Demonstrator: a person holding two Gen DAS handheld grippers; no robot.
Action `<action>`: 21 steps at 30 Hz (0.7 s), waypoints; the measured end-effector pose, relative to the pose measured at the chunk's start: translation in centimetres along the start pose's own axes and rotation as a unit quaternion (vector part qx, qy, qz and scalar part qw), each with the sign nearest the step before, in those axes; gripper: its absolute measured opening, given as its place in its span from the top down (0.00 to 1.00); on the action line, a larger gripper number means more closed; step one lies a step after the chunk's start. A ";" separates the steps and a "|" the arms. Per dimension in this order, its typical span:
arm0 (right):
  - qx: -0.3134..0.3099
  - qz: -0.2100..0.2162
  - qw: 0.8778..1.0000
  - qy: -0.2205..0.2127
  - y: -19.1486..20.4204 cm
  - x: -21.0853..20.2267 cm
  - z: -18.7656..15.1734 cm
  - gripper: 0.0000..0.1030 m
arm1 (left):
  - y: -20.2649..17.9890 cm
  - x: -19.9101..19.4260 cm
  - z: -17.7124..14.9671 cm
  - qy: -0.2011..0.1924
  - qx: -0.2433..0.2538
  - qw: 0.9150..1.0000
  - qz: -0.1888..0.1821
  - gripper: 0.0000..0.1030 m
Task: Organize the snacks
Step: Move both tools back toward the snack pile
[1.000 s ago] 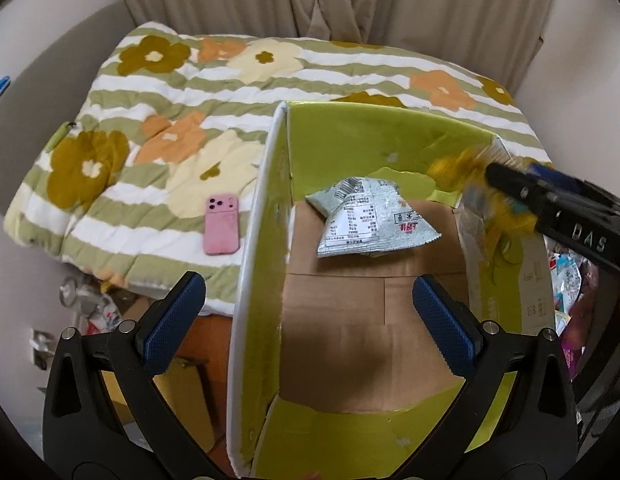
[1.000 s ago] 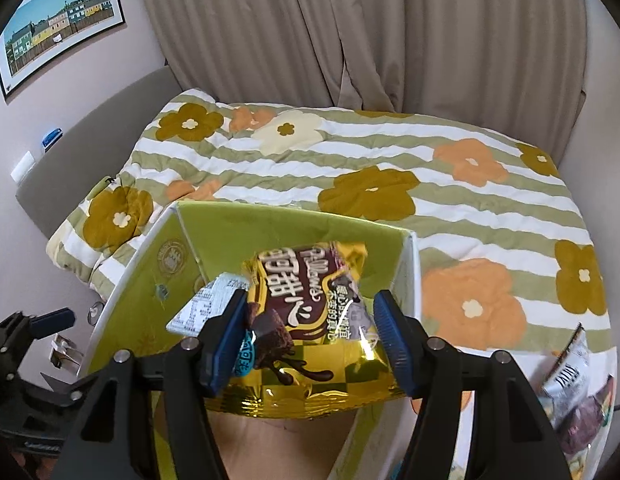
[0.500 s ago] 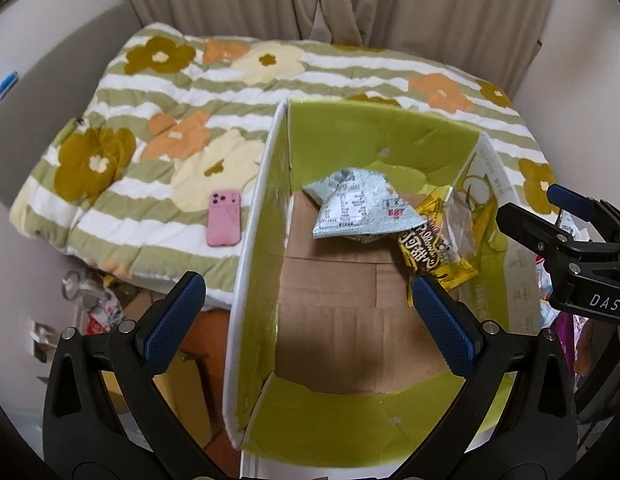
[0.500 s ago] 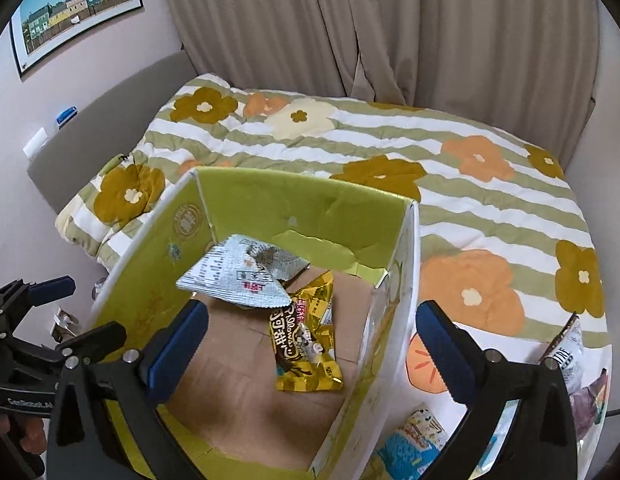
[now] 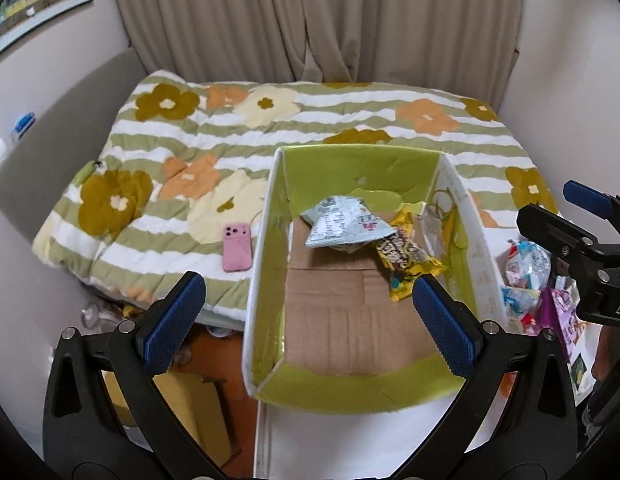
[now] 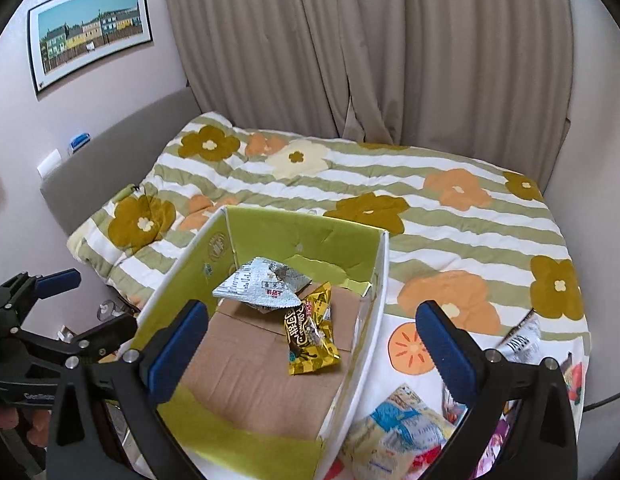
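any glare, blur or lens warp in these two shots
Left wrist view: strong fisheye bending at the edges, dark corners, box sharp, its near rim slightly smeared. Right wrist view: same warp, soft even light, small glints on the gold snack packet, no motion blur.

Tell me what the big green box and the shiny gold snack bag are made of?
The box looks like cardboard: its floor is plain brown with folded flaps and seams, and its walls are printed matte green inside. The gold snack bag looks like thin foil-coated plastic film, since it glints, crinkles and has a crimped end. Its exact material can't be confirmed from the pictures.
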State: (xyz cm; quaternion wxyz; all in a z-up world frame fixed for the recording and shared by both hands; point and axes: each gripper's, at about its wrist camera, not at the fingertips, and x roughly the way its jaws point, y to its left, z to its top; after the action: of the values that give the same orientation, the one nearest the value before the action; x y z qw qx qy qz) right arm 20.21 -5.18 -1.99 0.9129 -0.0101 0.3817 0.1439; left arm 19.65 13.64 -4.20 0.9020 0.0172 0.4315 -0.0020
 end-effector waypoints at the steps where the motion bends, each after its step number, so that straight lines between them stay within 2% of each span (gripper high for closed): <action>1: 0.001 -0.002 1.000 -0.003 -0.1 -0.7 -0.2 0.00 | -0.4 -0.6 -0.2 -0.003 0.002 1.000 -0.001 0.00; 9: 0.018 0.000 1.000 -0.021 -3.3 -6.8 -2.5 0.00 | -4.5 -5.0 -2.3 -0.033 0.009 0.999 -0.009 0.00; 12: 0.014 -0.015 0.999 -0.028 -5.3 -9.3 -3.8 0.00 | -7.2 -6.5 -3.4 -0.041 0.001 0.999 -0.021 0.00; 17: 0.007 -0.047 0.998 -0.037 -9.4 -13.6 -6.8 0.00 | -12.2 -7.7 -5.5 -0.034 -0.004 0.998 -0.046 0.00; 21: 0.017 -0.055 0.998 -0.028 -13.2 -15.8 -9.5 0.00 | -16.1 -7.8 -7.4 -0.022 -0.008 0.998 -0.062 0.00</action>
State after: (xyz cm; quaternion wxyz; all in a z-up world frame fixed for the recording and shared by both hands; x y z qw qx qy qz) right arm 6.60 -23.04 1.09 0.9297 -0.0118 0.3576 0.0871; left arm 8.74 -2.31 -3.27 0.9094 -0.0162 0.4121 -0.0546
